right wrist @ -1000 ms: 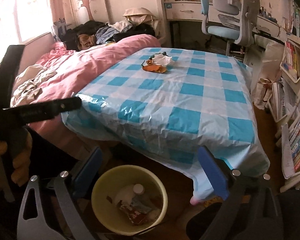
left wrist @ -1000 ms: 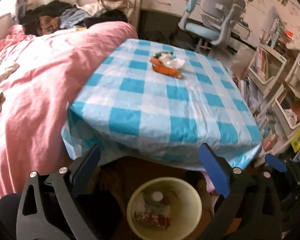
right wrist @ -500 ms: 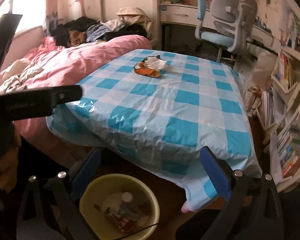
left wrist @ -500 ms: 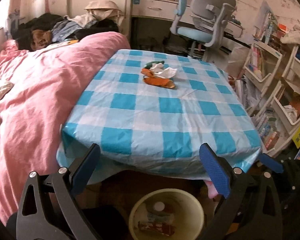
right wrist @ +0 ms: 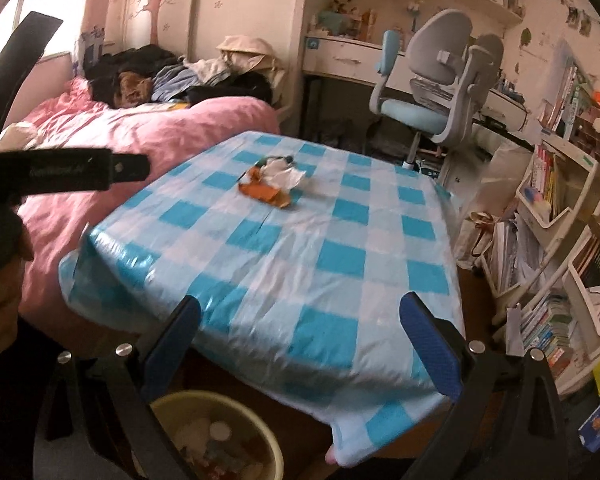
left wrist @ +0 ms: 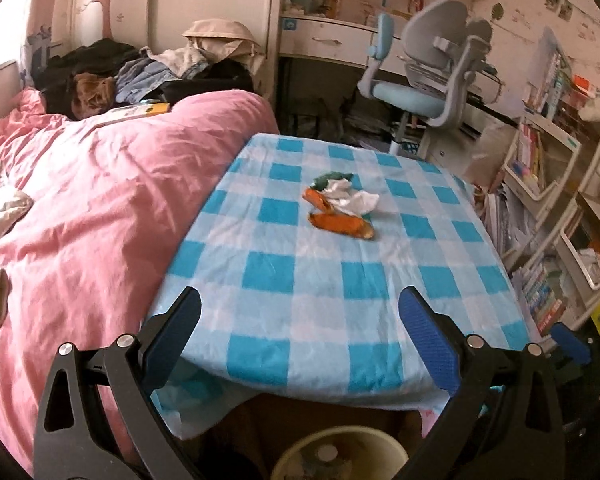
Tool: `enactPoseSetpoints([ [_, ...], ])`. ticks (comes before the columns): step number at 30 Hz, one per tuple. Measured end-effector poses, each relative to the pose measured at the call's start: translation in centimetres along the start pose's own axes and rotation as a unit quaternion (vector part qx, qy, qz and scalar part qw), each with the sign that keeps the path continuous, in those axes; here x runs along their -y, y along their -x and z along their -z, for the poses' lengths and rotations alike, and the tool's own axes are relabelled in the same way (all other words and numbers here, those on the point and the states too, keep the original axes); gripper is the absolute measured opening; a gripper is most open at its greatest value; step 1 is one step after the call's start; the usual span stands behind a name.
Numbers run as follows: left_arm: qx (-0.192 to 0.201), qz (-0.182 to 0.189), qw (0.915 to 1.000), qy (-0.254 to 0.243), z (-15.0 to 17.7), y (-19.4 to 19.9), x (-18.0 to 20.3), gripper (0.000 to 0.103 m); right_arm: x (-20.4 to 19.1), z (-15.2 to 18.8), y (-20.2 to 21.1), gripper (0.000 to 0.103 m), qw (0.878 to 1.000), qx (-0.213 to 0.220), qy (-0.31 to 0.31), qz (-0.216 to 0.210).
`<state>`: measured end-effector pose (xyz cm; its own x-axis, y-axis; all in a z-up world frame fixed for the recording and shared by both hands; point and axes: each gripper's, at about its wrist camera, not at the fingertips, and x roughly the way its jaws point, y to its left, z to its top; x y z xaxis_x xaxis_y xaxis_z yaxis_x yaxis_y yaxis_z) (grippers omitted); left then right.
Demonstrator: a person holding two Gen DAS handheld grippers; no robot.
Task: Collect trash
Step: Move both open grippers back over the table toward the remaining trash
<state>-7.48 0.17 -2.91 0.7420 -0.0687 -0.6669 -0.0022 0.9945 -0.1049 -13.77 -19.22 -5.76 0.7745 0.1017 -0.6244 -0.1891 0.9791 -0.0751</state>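
A small heap of trash lies far back on the blue-checked tablecloth (left wrist: pixel 300 280): an orange wrapper (left wrist: pixel 340 225), a crumpled white tissue (left wrist: pixel 354 199) and a dark green scrap (left wrist: pixel 332 178). The right wrist view shows the same orange wrapper (right wrist: pixel 264 192) and white tissue (right wrist: pixel 284 174). A yellow bin (left wrist: pixel 340 456) (right wrist: pixel 216 440) with wrappers inside stands on the floor below the table's near edge. My left gripper (left wrist: pixel 298 324) and right gripper (right wrist: pixel 298 324) are both open and empty, hovering over the near edge, well short of the heap.
A bed with a pink quilt (left wrist: pixel 92 216) borders the table's left side, clothes piled at its head. A desk chair (left wrist: pixel 432 80) stands behind the table. Shelves of books (left wrist: pixel 560 220) line the right. The left gripper's body (right wrist: pixel 60 168) and a hand show at the right view's left.
Both grippers have risen and tilted up from the bin toward the table top; the bin has slid to the bottom edge of both views. Both stay open.
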Motion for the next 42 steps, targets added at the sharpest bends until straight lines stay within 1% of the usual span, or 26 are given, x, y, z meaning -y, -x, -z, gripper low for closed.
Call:
enactPoseSetpoints([
  [2, -0.003, -0.003, 1.0, 0.004, -0.6, -0.6, -0.2, 0.096, 0.6, -0.3, -0.6, 0.095, 1.0, -0.003, -0.014, -0.003],
  [4, -0.004, -0.006, 1.0, 0.002, -1.1, -1.1, -0.1, 0.096, 1.1, -0.4, -1.4, 0.095, 0.999, -0.011, -0.038, -0.015],
  [6, -0.003, -0.007, 1.0, -0.002, -1.5, -1.4, 0.1, 0.096, 1.2, -0.7, -1.9, 0.095, 0.999, -0.018, -0.046, -0.021],
  [10, 0.002, -0.01, 0.9998, -0.017, -2.8, -2.5, 1.0, 0.096, 0.7, -2.0, -2.4, 0.095, 1.0, -0.005, -0.028, -0.008],
  [13, 0.002, -0.013, 0.9996, -0.024, -4.0, -3.6, 1.6, 0.096, 1.0, -2.9, -2.9, 0.095, 1.0, 0.005, -0.028, 0.001],
  [19, 0.002, -0.014, 0.9999, -0.007, -6.6, -5.7, 1.2, 0.096, 2.6, -4.6, -4.8, 0.095, 0.999, 0.003, -0.047, 0.016],
  [22, -0.001, -0.027, 0.9996, -0.001, -7.6, -6.8, 0.8, 0.096, 2.9, -4.9, -5.6, 0.095, 0.998, -0.001, -0.055, 0.02],
  [26, -0.01, -0.035, 0.9992, 0.016, -8.2, -7.5, -0.2, 0.096, 2.2, -4.8, -6.7, 0.095, 0.999, -0.015, -0.047, 0.017],
  [30, -0.002, -0.042, 0.9991, 0.009, -8.5, -7.2, -0.7, 0.096, 1.9, -5.2, -7.1, 0.095, 0.999, -0.01, -0.038, 0.021],
  [33, -0.005, -0.037, 0.9992, 0.011, -8.7, -7.2, -0.8, 0.096, 1.9, -5.3, -7.5, 0.095, 0.999, -0.012, -0.044, 0.015],
  [42, -0.02, -0.032, 0.9991, -0.02, -8.9, -7.5, 0.3, 0.096, 1.0, -5.5, -8.6, 0.095, 0.999, -0.021, -0.03, 0.016],
])
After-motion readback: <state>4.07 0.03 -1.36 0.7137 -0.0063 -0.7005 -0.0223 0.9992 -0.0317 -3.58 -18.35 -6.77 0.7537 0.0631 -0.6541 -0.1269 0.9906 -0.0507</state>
